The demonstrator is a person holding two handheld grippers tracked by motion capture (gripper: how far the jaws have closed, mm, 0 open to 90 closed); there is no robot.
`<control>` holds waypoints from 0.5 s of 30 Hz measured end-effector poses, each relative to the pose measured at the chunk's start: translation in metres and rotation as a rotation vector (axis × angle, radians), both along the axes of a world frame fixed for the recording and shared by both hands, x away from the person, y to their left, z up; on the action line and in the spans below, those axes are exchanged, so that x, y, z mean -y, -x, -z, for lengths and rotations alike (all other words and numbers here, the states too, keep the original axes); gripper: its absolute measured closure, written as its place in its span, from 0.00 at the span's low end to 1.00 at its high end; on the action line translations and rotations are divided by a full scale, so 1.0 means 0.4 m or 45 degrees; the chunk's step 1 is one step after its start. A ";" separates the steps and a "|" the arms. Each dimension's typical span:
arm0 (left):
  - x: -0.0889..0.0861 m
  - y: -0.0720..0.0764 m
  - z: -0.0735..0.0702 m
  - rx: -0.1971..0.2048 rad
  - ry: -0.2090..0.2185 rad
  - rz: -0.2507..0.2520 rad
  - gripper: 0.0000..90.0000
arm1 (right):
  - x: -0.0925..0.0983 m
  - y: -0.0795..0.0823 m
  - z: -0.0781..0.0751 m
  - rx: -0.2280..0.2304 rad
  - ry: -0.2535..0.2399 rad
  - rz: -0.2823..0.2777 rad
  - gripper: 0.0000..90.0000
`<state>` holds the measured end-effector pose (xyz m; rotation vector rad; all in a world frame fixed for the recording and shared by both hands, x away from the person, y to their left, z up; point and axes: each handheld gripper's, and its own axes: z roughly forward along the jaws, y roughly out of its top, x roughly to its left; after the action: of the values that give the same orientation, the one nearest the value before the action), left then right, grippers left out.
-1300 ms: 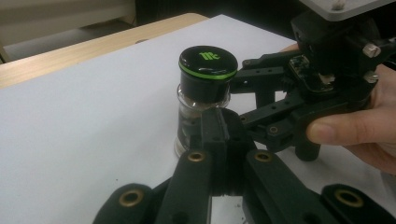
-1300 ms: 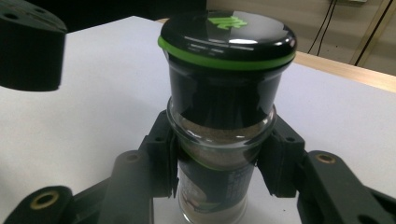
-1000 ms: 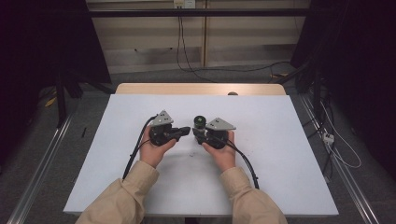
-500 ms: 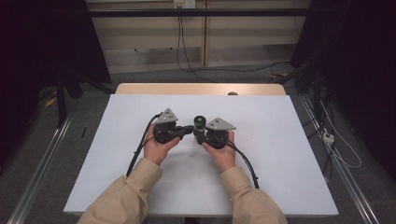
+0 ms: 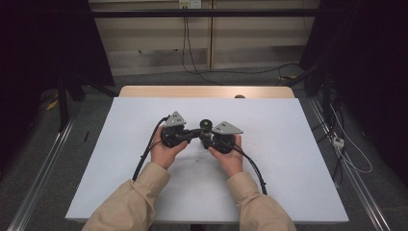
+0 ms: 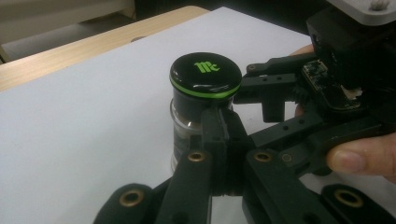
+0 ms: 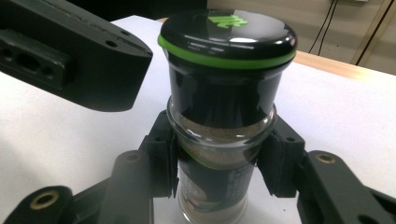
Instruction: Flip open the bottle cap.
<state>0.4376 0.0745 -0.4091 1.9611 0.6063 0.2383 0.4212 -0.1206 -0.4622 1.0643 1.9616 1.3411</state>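
Both forearms wear tan long sleeves, loose and creased, entering from six o'clock. The left black two-jaw gripper has a grey three-cornered plate on top, and so does the right black two-jaw gripper, its plate toward three o'clock. A black cable trails from each. Brass-coloured pivot rivets stud the linkages, and a small exposed circuit board sits at two o'clock in the left gripper view.

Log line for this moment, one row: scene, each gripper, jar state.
scene: white table | right gripper: fingers clamp spice jar body | left gripper: shut, fingers beside jar under lid | jar: upright, lid on
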 end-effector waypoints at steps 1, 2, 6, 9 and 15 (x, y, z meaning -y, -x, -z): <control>0.000 0.000 0.000 0.000 0.000 0.000 1.00 | 0.000 0.000 0.000 0.000 0.001 0.000 0.59; 0.001 -0.001 0.000 0.005 0.001 -0.001 1.00 | 0.000 0.000 0.000 0.001 0.001 -0.001 0.59; 0.001 -0.001 0.000 0.004 -0.004 -0.006 1.00 | 0.000 0.000 0.000 0.001 0.002 -0.001 0.59; 0.002 -0.001 0.000 0.004 0.004 -0.008 1.00 | 0.000 0.000 0.000 0.001 0.002 -0.001 0.59; 0.009 -0.001 -0.005 0.006 0.001 -0.013 1.00 | 0.000 0.001 0.000 0.001 0.003 0.000 0.59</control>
<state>0.4378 0.0707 -0.4071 1.9565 0.6129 0.2490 0.4210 -0.1205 -0.4622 1.0623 1.9621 1.3391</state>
